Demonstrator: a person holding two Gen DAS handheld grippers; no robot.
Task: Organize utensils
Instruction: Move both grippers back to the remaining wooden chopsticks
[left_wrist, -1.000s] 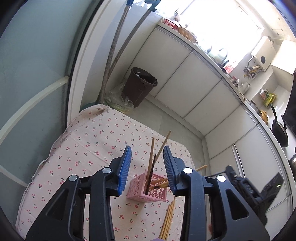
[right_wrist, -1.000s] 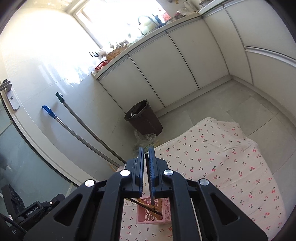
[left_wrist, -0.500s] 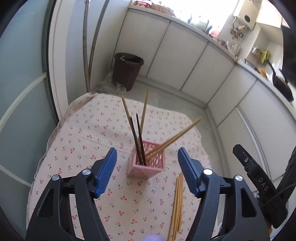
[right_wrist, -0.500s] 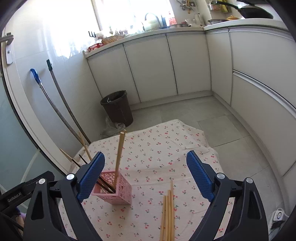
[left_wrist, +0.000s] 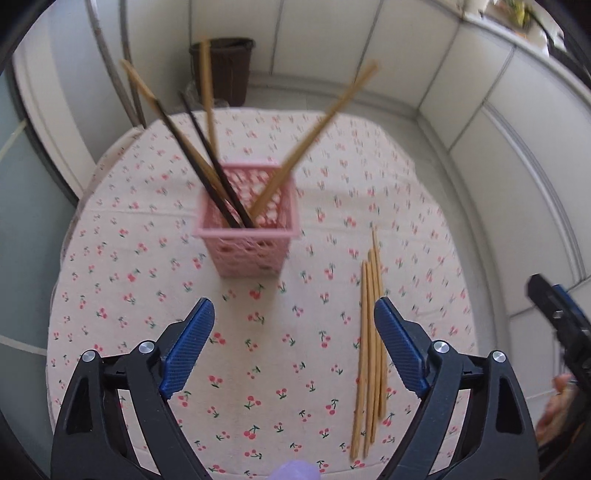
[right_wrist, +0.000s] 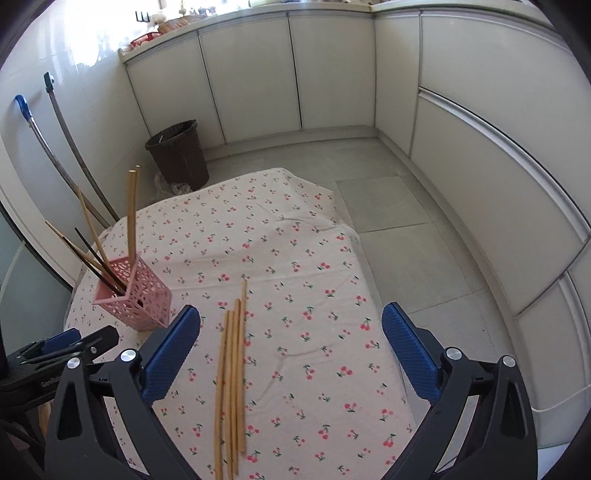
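A pink perforated basket (left_wrist: 251, 236) stands on the cherry-print tablecloth (left_wrist: 147, 295) and holds several chopsticks, light wood and dark, leaning outward. It also shows in the right wrist view (right_wrist: 135, 295) at the left. Several loose wooden chopsticks (left_wrist: 369, 339) lie side by side on the cloth to the right of the basket; they also show in the right wrist view (right_wrist: 231, 376). My left gripper (left_wrist: 293, 343) is open and empty, above the cloth in front of the basket. My right gripper (right_wrist: 291, 350) is open and empty, above the loose chopsticks.
A dark bin (right_wrist: 179, 153) stands on the tiled floor beyond the table. Two mop handles (right_wrist: 70, 147) lean on the wall at the left. White cabinets (right_wrist: 332, 74) line the back and right. The left gripper's body (right_wrist: 48, 354) shows at the right view's lower left.
Both grippers have opened wide and pulled back from the basket. My right gripper has let go of a dark chopstick, which now stands in the basket. The views now look down on the table.
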